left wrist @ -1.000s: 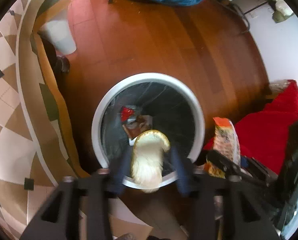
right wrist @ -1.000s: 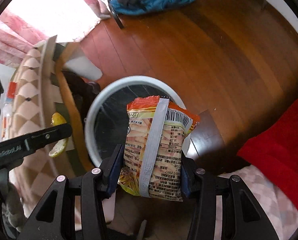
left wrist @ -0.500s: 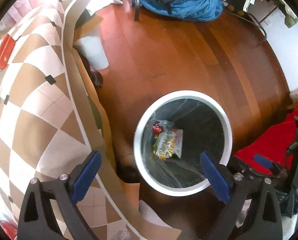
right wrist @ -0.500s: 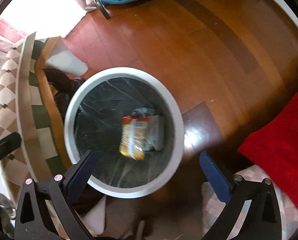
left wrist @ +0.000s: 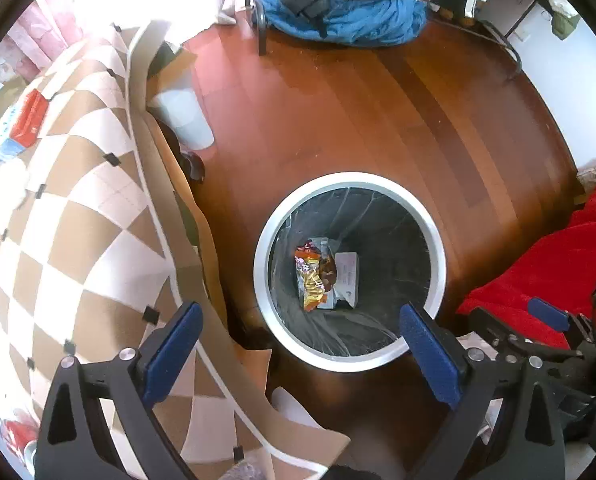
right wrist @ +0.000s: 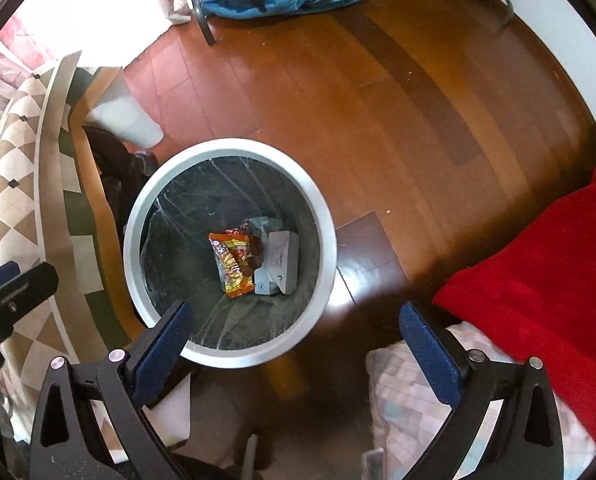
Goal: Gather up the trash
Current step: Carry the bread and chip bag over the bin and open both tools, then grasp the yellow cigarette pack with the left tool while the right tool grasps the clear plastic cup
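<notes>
A round white-rimmed trash bin [left wrist: 348, 180] [right wrist: 229, 145] with a dark liner stands on the wooden floor. At its bottom lie an orange snack bag [left wrist: 309, 280] [right wrist: 233, 264], a white box [left wrist: 346, 276] [right wrist: 283, 260] and other wrappers. My left gripper [left wrist: 298, 320] hangs open above the bin's near rim, pointing down, with nothing between its blue pads [left wrist: 173, 348]. My right gripper [right wrist: 293, 320] is open too and holds nothing, above the bin's right edge. In the left wrist view the right gripper [left wrist: 546, 316] shows at the right edge.
A table with a checked brown-and-white cloth [left wrist: 57, 220] [right wrist: 13, 140] lies left of the bin; a red packet [left wrist: 27, 118] sits on it. A red blanket [left wrist: 550, 264] [right wrist: 538, 260] is on the right. A blue jacket pile [left wrist: 346, 4] and a small white bin [left wrist: 187, 120] stand farther back.
Both grippers opened. The pale, banana-peel-like piece fell from the left one and the orange snack bag from the right one into the bin. Both grippers then rose a little; the left shifted left.
</notes>
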The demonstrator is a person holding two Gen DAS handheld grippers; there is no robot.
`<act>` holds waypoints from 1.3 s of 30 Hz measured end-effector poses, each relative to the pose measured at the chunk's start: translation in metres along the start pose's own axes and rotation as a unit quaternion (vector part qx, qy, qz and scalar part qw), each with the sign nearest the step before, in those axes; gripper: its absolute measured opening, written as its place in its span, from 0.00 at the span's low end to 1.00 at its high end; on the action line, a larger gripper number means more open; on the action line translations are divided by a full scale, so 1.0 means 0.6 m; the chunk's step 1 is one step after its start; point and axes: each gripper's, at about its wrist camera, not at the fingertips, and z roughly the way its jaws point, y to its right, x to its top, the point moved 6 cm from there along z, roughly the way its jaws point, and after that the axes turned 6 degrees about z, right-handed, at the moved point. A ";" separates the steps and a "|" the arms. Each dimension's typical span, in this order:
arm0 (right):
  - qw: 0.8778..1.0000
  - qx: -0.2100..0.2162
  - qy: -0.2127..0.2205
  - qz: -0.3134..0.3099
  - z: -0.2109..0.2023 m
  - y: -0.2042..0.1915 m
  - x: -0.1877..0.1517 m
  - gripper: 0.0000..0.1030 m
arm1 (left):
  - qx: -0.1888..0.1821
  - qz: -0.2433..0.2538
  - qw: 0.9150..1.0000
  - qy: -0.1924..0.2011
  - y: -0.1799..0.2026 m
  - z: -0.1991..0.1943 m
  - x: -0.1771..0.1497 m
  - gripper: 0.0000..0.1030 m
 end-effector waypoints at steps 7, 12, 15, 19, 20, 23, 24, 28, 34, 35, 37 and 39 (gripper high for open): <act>1.000 0.009 0.029 0.008 -0.089 0.007 -0.008 1.00 | 0.000 -0.008 0.999 0.045 -0.005 -0.088 -0.013 0.98; 0.998 0.030 0.058 0.008 -0.170 0.000 -0.018 1.00 | -0.002 -0.014 0.996 0.091 -0.016 -0.173 -0.020 0.98; 0.996 0.052 0.078 0.008 -0.231 -0.017 -0.023 1.00 | -0.001 -0.025 0.992 0.124 -0.037 -0.238 -0.021 0.98; 0.991 0.083 0.102 0.003 -0.303 -0.057 -0.022 1.00 | 0.005 -0.046 0.985 0.165 -0.091 -0.320 -0.021 0.98; 0.990 0.091 0.108 -0.002 -0.320 -0.072 -0.020 1.00 | 0.010 -0.053 0.983 0.174 -0.114 -0.339 -0.020 0.98; 0.985 0.121 0.122 -0.026 -0.371 -0.147 -0.017 1.00 | 0.028 -0.076 0.978 0.190 -0.187 -0.372 -0.028 0.98; 0.983 0.131 0.122 -0.037 -0.382 -0.176 -0.016 1.00 | 0.040 -0.088 0.977 0.191 -0.220 -0.376 -0.031 0.98; 0.978 0.153 0.110 -0.085 -0.392 -0.312 -0.018 1.00 | 0.077 -0.136 0.972 0.176 -0.355 -0.361 -0.059 0.98; 0.974 0.159 0.063 -0.150 -0.312 -0.536 -0.017 1.00 | 0.145 -0.181 0.965 0.121 -0.561 -0.271 -0.104 0.98; 0.974 0.157 0.054 -0.155 -0.290 -0.569 -0.015 1.00 | 0.155 -0.180 0.965 0.111 -0.588 -0.254 -0.111 0.98; 0.973 0.153 0.038 -0.166 -0.240 -0.632 -0.014 1.00 | 0.174 -0.173 0.965 0.088 -0.640 -0.218 -0.120 0.98; 0.974 0.147 0.022 -0.170 -0.188 -0.681 -0.010 1.00 | 0.190 -0.153 0.967 0.068 -0.684 -0.180 -0.122 0.98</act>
